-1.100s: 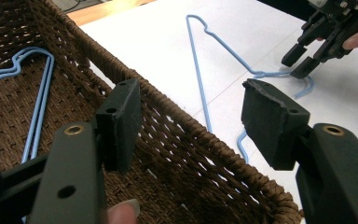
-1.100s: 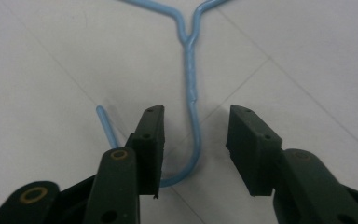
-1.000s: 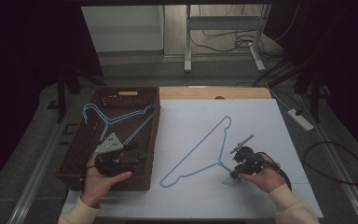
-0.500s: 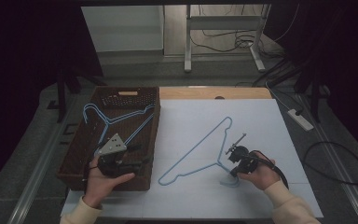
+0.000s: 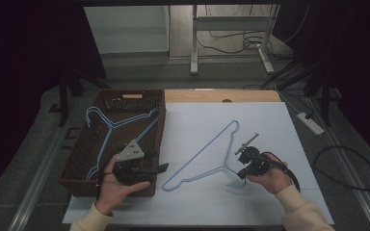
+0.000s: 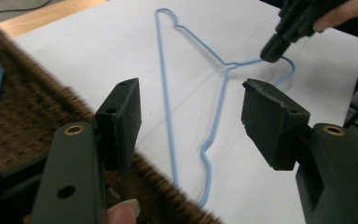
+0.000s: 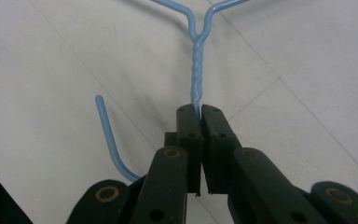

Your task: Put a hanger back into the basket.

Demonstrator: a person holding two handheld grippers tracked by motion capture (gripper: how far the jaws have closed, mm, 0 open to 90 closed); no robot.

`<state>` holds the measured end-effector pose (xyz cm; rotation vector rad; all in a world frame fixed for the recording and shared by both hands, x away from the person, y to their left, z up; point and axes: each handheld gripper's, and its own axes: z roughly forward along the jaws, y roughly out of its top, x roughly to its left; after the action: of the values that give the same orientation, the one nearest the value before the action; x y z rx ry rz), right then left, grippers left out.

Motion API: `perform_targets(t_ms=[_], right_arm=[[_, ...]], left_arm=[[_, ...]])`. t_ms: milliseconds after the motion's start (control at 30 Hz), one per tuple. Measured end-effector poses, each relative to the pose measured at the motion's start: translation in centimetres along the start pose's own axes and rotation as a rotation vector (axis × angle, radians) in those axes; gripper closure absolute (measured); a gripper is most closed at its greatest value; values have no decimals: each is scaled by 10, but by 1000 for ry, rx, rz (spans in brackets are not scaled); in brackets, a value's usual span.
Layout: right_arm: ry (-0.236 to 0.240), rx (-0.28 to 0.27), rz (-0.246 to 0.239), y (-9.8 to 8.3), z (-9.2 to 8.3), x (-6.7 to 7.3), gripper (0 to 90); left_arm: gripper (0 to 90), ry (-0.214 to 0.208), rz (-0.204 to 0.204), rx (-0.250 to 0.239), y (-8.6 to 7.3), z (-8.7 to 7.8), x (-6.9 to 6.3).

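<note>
Blue wire hanger [image 5: 203, 155] lies on the white sheet [image 5: 270, 125] near its front edge, the right gripper [image 7: 197, 108] clamped on its neck. The left gripper [image 6: 189, 114] hangs wide apart over the basket's [image 5: 77, 161] front right corner.

I see basket [image 5: 82, 159] left on table [image 5: 221, 96] | hangers [image 5: 108, 127] inside | lone hanger [image 5: 200, 156] on sheet [image 5: 270, 125] right
</note>
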<state>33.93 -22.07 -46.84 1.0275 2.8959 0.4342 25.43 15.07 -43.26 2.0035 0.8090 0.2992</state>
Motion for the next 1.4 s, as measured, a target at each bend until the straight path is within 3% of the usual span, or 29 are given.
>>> perform_targets(t_ms=[367,600,833,967,1167,1400], right_arm=[[-3,-20,-5,4,-8,1,875],[-9,-23,-10,6,-11,2,875],[-10,-25,-11,7,-13,2,875],[-11,-25,-12,6,-13,3,875],[-11,-25,-13,6,-13,3,875],[-9,-25,-14,6,-14,3,875]], left_arm=[[384,-63,33,86,14,37,-25],[374,-56,47,148,20,59,-35],[360,-73,58,175,29,78,-48],[351,-73,75,239,32,97,-55],[355,-82,71,277,29,119,-57],[368,-56,90,327,23,142,-55]])
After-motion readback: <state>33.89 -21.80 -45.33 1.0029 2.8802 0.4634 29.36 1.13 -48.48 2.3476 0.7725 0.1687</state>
